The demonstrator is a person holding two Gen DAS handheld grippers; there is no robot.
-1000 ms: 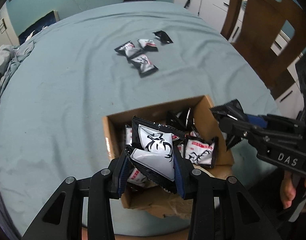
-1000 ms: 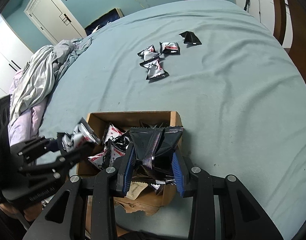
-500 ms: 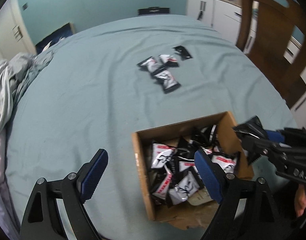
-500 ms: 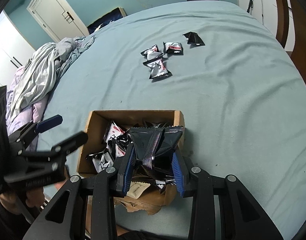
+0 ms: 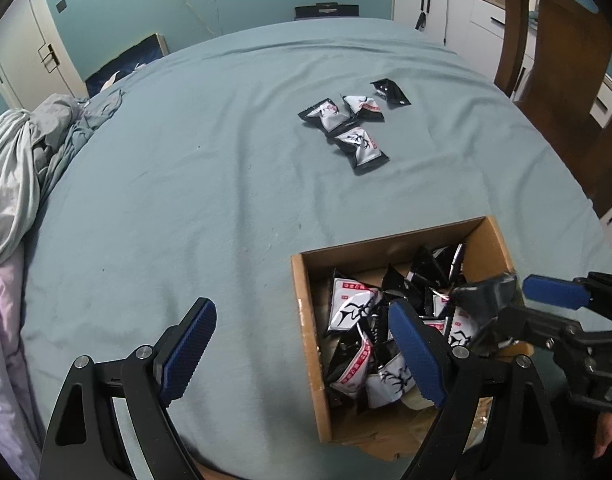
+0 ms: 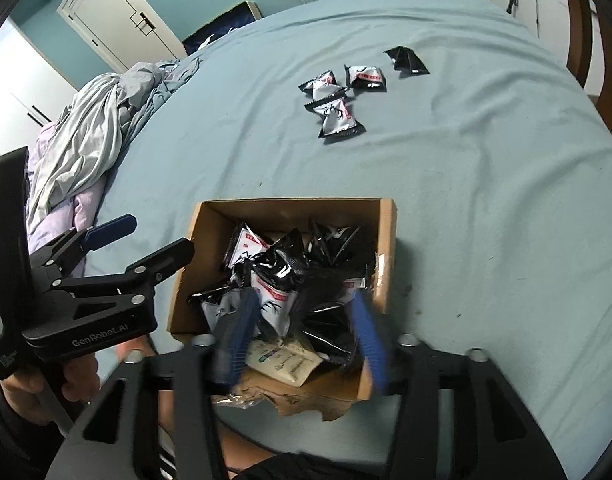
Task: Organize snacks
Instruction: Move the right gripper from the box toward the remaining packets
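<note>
An open cardboard box (image 5: 390, 242) (image 6: 290, 203) holds several black and white snack packets on the blue bedsheet. My left gripper (image 5: 302, 310) (image 6: 162, 232) stands open over the box's left wall, with nothing held. My right gripper (image 6: 304, 300) (image 5: 522, 300) hangs over the box's near end, and its jaws are opening. A black packet (image 6: 326, 312) (image 5: 486, 292) sits loose between its pads, just above the pile. Further off on the sheet lie several loose packets (image 5: 362, 148) (image 6: 338, 118), the farthest one plain black (image 5: 390, 94) (image 6: 406, 60).
Crumpled grey and pink bedding (image 5: 18, 176) (image 6: 86, 140) is heaped at the left. A wooden chair (image 5: 562, 92) and white cabinets (image 5: 446, 4) stand at the right and back. A hand (image 6: 78, 376) holds the left gripper's handle.
My left gripper dropped its white packet into the box, opened wide and swung left. My right gripper's jaws have spread off the black packet that they pinched.
</note>
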